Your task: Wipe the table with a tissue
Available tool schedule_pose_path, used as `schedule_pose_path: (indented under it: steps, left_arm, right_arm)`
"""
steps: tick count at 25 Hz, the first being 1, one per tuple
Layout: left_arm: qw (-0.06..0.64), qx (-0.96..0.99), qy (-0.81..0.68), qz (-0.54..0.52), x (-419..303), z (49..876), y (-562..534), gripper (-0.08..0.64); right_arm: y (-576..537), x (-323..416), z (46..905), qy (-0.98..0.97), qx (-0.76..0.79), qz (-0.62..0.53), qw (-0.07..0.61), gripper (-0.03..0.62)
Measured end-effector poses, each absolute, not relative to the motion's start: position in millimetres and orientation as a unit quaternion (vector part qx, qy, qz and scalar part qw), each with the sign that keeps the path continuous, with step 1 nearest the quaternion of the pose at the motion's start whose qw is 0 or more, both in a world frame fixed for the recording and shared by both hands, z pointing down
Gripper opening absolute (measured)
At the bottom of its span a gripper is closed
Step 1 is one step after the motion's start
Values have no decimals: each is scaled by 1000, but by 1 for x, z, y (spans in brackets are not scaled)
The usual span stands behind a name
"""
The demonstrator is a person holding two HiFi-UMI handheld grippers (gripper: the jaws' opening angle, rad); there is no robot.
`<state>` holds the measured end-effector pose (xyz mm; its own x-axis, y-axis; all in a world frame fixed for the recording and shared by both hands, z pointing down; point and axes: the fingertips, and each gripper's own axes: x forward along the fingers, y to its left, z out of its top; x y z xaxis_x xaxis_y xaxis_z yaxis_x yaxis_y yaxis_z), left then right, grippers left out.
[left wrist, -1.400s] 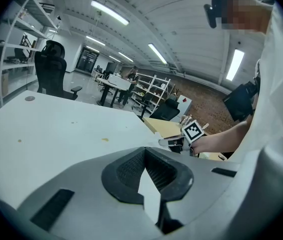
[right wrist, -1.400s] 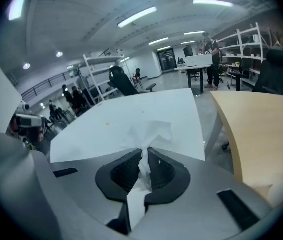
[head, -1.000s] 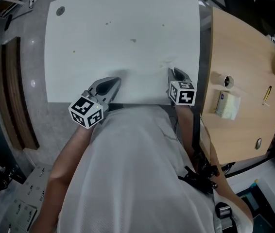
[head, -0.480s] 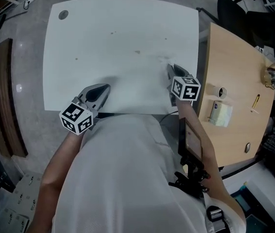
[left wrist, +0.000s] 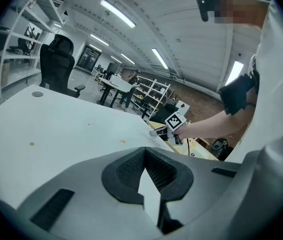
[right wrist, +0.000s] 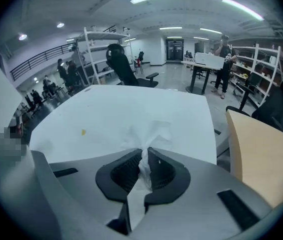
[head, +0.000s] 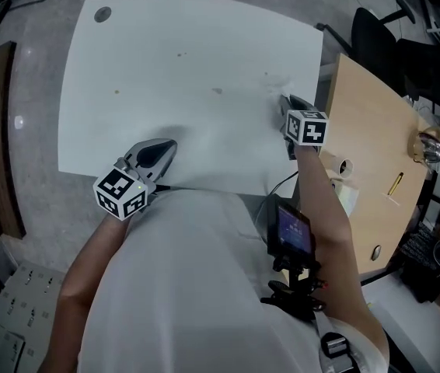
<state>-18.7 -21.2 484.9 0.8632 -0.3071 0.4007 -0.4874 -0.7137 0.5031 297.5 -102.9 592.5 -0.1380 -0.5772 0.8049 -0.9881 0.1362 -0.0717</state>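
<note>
My right gripper [head: 285, 106] was clamped on the tissue [right wrist: 149, 134], bunched on the table [head: 165, 45] near its right edge. Wiping well meant pressing low and sweeping over the yellowish spots [head: 217, 91]. My left gripper [head: 165, 148] was closed and empty.

light: bright ceiling strips | edges: fisheye-warped, dark vignette

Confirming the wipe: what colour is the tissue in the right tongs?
White crumpled paper tissue, clearest in the right gripper view.
</note>
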Motion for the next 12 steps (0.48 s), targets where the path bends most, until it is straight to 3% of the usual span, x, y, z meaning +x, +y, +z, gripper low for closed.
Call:
schedule_pose_path:
  steps: [5, 12]
  left_arm:
    - [317, 909, -224, 152, -20, 487, -19, 6]
    - [317, 903, -242, 161, -27, 488, -21, 6]
  right_arm:
    - [-142, 327, 587, -656, 618, 322, 291, 29]
    - [-182, 332, 596, -638, 634, 245, 361, 29]
